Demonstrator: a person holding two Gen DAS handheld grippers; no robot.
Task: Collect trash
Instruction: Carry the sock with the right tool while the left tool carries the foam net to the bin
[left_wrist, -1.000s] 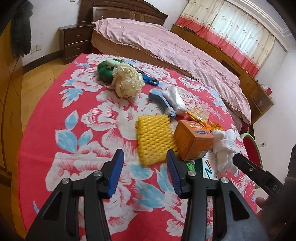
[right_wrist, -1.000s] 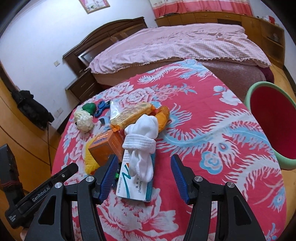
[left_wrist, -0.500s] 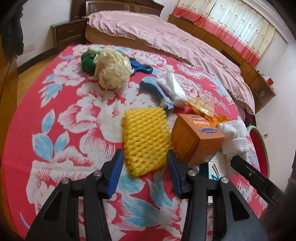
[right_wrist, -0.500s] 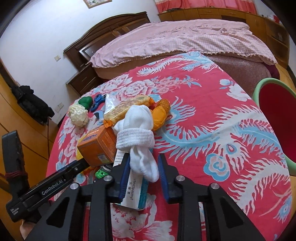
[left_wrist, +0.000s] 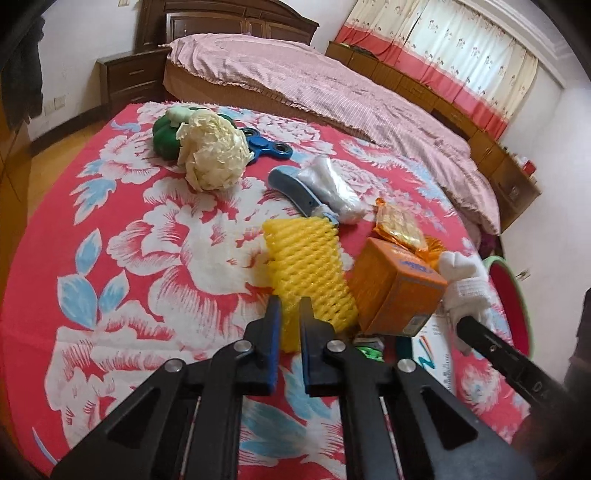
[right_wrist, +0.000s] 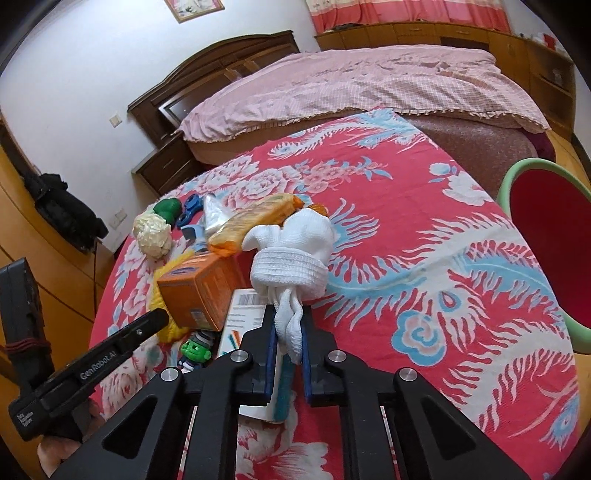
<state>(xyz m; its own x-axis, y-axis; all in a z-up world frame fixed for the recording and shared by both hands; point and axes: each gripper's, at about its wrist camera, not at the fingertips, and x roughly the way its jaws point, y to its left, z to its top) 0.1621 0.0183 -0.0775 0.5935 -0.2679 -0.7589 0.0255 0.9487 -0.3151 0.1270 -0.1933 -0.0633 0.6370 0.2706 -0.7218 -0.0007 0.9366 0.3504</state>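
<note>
- Closing is the change on both sides: the left gripper (left_wrist: 290, 310), whose jaws stood wide apart a second ago, is now pinched on the near end of the yellow net (left_wrist: 308, 273), and the right gripper (right_wrist: 288, 325), already narrowing half a second ago, is now clamped on the hanging tail of the white sock (right_wrist: 291, 254).
- Both pieces lie in the heap towards the table's (right_wrist: 424, 229) near edge on the red flowered cloth, the net beside the orange box (left_wrist: 397, 286) and the sock draped over a flat white carton (right_wrist: 240, 314).
- To my eye this puts the task at its first double pick: two items gripped, neither yet lifted clear, with the rest of the heap untouched.
- A red bin with a green rim (right_wrist: 546, 236) stands off the table's right edge and looks the likely drop point, though nothing is in it that I can see.
- The right view alone shows a small green toy figure (right_wrist: 195, 349) tucked under the box, the carton's barcode, and most of the bin's mouth; it also shows the left tool's arm from the side.
- The left view alone shows the net's full length and the far-left things plainly: a cauliflower (left_wrist: 214, 151), a green piece (left_wrist: 166, 134) behind it, a blue spinner (left_wrist: 271, 149), and a clear wrapper (left_wrist: 332, 188) lying across a blue handle (left_wrist: 295, 188).
- How firmly the net is bitten I cannot judge; only its edge sits between the pads.
</note>
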